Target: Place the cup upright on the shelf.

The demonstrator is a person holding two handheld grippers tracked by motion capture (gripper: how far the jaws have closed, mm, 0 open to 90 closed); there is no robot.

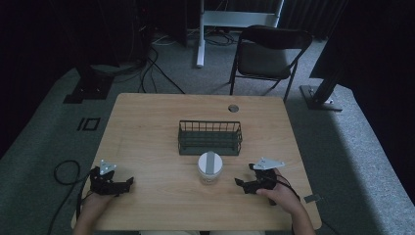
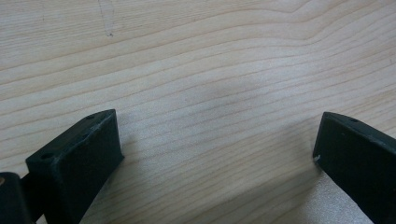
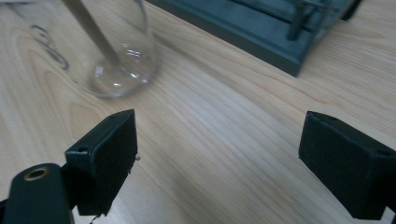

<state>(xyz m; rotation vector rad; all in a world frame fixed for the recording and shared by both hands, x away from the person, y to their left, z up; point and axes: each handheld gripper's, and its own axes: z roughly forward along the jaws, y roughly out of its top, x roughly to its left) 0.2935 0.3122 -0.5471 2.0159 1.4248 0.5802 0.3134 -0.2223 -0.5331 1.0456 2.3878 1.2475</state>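
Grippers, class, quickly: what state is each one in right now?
Left gripper: open, jaws wide apart over bare table, holding nothing.
Right gripper: open, holding nothing, glass jar ahead.

Both grippers are black: the left gripper (image 1: 113,182) and right gripper (image 1: 251,182) each carry a grey three-cornered plate behind blocky, matte fingers (image 3: 103,158) with small screw holes.

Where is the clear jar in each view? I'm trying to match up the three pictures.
High view: the jar stands at the table's middle, just in front of the wire basket, between the two grippers.
Left gripper view: not in it.
Right gripper view: the jar's clear base sits at upper left, beyond the jaws.
Shared landmark: the basket, whose dark base crosses the right gripper view's top.
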